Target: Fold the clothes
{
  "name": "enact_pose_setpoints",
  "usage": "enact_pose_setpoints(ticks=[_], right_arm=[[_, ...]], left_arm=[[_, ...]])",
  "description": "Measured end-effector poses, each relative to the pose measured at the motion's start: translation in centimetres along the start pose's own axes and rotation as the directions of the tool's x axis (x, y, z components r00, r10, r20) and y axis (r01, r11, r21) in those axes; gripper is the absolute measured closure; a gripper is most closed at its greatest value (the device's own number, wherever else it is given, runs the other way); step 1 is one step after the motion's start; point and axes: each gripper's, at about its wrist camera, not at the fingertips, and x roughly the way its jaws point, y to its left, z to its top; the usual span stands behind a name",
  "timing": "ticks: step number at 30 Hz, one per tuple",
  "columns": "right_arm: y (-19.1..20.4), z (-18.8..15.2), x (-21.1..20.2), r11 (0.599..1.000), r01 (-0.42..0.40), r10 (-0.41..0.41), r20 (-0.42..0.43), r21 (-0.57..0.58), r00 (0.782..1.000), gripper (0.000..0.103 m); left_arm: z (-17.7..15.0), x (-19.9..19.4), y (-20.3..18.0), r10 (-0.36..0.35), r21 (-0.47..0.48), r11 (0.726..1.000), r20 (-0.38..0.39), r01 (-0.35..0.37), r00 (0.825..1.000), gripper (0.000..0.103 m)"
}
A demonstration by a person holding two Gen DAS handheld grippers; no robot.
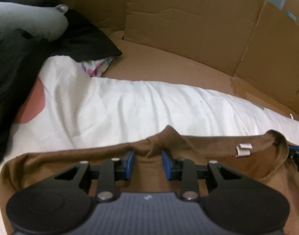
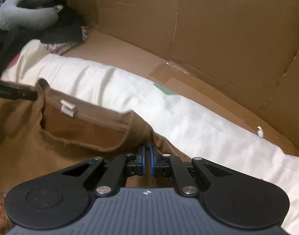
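Observation:
A brown T-shirt (image 1: 218, 152) lies on a white sheet (image 1: 129, 105), its collar with a white label (image 1: 243, 149) facing the far side. My left gripper (image 1: 148, 154) has its blue pads pressed on a raised bunch of the shirt's top edge, left of the collar. The right gripper's tip (image 1: 298, 156) shows at the right edge of that view. In the right wrist view my right gripper (image 2: 147, 150) is shut on the brown T-shirt (image 2: 80, 137) just right of the collar, with the label (image 2: 68, 107) to its left. The left gripper's dark finger (image 2: 22, 94) enters there at the left.
Cardboard walls (image 1: 188, 23) and a cardboard floor (image 2: 139, 58) close off the far side. A grey neck pillow (image 2: 25, 13) rests on black clothes (image 1: 86, 37) at the far left, over a colourful patterned cloth (image 1: 94, 66). The white sheet (image 2: 188, 121) runs off to the right.

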Motion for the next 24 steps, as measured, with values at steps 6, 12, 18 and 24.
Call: enact_pose_setpoints(ticks=[6,12,18,24], right_arm=[[1.1,0.6,1.0,0.998,-0.055,0.055,0.016,0.012,0.998,0.09],[0.7,0.7,-1.3,0.995,-0.098,0.097,0.064,0.011,0.993,0.07],[-2.4,0.1,-3.6,1.0,0.023,-0.022,0.054,-0.021,0.998,0.07],[-7.4,-0.7,-4.2,0.994,0.087,-0.086,-0.009,0.072,0.996,0.07]], left_arm=[[0.0,-0.2,0.1,-0.011,-0.004,1.0,0.019,0.011,1.0,0.07],[0.4,-1.9,0.4,-0.047,-0.015,0.999,0.052,0.048,0.998,0.07],[0.6,-3.7,-0.7,-0.071,0.028,0.997,0.075,0.069,0.995,0.07],[0.7,-4.3,-2.9,-0.109,0.059,0.993,0.073,0.104,0.991,0.07]])
